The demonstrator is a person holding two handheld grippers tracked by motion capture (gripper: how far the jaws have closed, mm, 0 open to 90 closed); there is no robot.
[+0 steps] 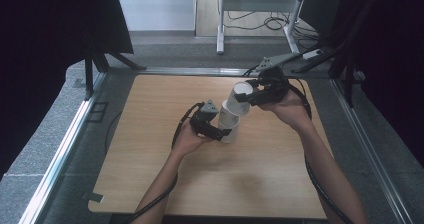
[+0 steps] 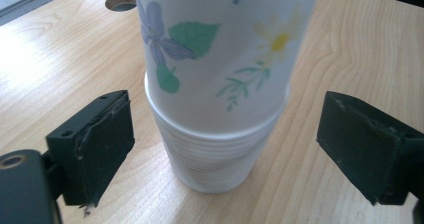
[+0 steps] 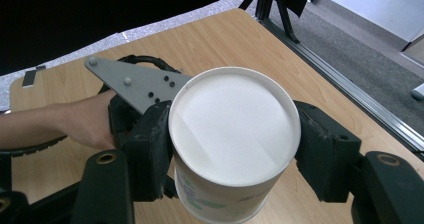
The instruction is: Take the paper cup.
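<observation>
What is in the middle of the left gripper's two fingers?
In the left gripper view, the white cup stands on the table between the left gripper fingers, with the flowered cup nested in it. Both fingers stand clear of it.

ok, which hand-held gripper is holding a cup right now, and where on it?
The right hand-held gripper clamps the floral paper cup by its sides just below the rim. The left hand-held gripper is open, straddling the plain cup without touching.
</observation>
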